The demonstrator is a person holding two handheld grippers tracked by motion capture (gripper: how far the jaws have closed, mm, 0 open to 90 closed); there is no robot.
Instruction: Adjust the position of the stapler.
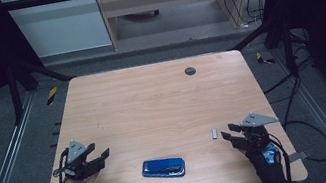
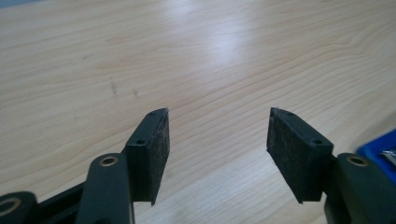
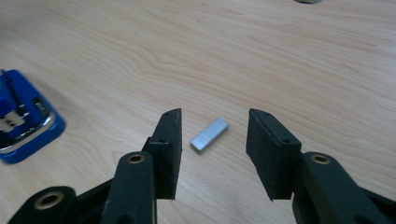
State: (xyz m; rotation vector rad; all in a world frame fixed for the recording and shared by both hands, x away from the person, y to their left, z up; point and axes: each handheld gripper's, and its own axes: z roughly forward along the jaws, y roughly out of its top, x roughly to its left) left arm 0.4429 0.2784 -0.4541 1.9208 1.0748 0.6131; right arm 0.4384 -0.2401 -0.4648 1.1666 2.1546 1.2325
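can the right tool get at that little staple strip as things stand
Probably yes: the right tool stands open just short of the staple strip, which lies flat on bare table with nothing between.

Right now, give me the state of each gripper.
Left gripper: open, holding nothing.
Right gripper: open, holding nothing; the staple strip lies on the table just ahead, untouched.

The left gripper (image 1: 103, 156) is matte black, with a grey three-cornered plate on top and a black cable looping off its side. Its jaws end in flat rectangular pads (image 2: 156, 149) with a rough, felt-like face, small screw holes along the edge and brass-ringed pivots behind. The right gripper (image 1: 228, 132) is built alike, and its cable trails past a dark sleeve (image 1: 270, 170) bearing a blue patch.
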